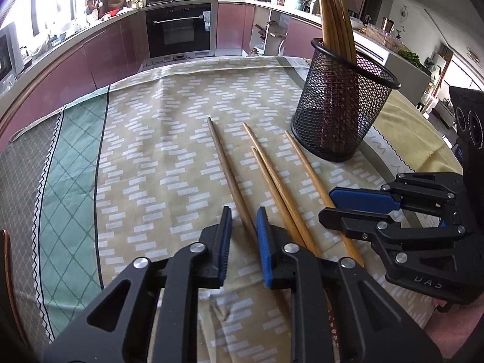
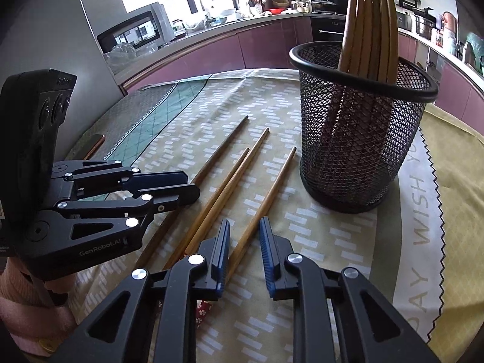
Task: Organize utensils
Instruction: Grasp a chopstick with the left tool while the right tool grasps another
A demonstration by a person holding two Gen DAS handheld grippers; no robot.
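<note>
Several wooden chopsticks lie side by side on the patterned tablecloth (image 1: 169, 151). A darker chopstick (image 1: 230, 175) runs between the jaws of my left gripper (image 1: 244, 214), which is open around its near end. A pale pair (image 1: 272, 178) lies just right of it. My right gripper (image 2: 244, 227) is open over the near end of the rightmost chopstick (image 2: 266, 187); it also shows in the left wrist view (image 1: 341, 205). A black mesh holder (image 1: 341, 103) stands upright at the right with several chopsticks (image 1: 329, 18) in it.
The table edge curves at the far side, with purple kitchen cabinets (image 1: 99, 48) and an oven (image 1: 178, 30) beyond. A dark phone-like object (image 2: 95, 145) lies near the table's left edge. The holder (image 2: 360, 121) stands close to my right gripper.
</note>
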